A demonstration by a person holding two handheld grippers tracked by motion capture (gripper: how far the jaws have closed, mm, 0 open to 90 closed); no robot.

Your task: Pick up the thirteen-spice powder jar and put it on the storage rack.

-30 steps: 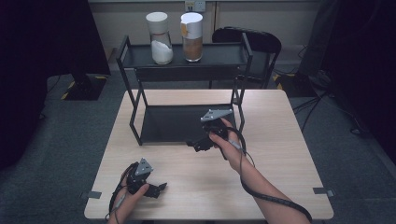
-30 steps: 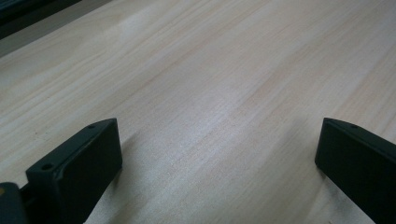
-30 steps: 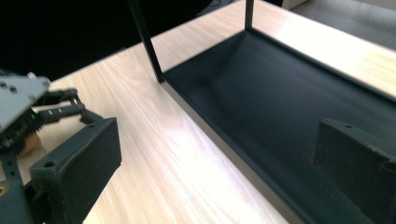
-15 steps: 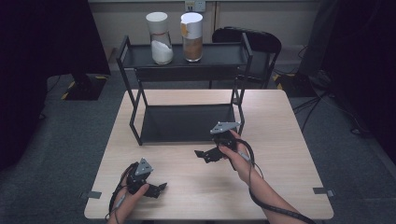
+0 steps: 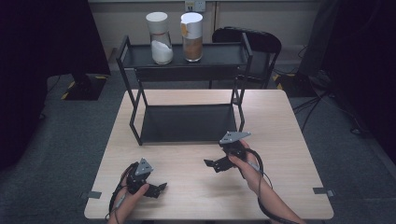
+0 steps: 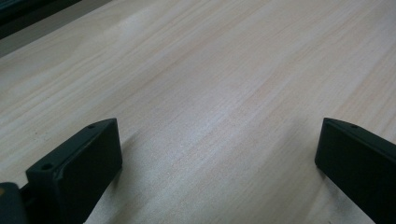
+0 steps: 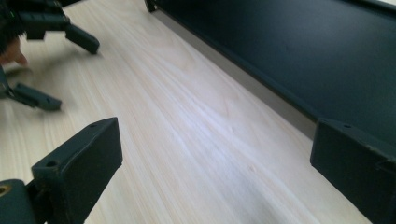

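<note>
Both tools are being held released and empty low over the counter point(image 5: 289, 140): the left tool point(image 5: 156, 188) near its front edge, the right tool point(image 5: 214, 164) just before the black rack point(image 5: 187, 122). A resting stage is judged to be in hand. Next, a long reach is being called for toward the two jars point(image 5: 175, 35) on the rack's top shelf.

A wooden table point(image 5: 289, 116) stands on grey carpet point(image 5: 70, 135), a black chair point(image 5: 254, 44) behind it.

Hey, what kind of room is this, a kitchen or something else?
Probably an office or lab set up for recording, not a kitchen. A plain wooden table stands on grey carpet, with a black office chair behind it. The two-tier black rack holding two jars looks like a staged prop.
</note>
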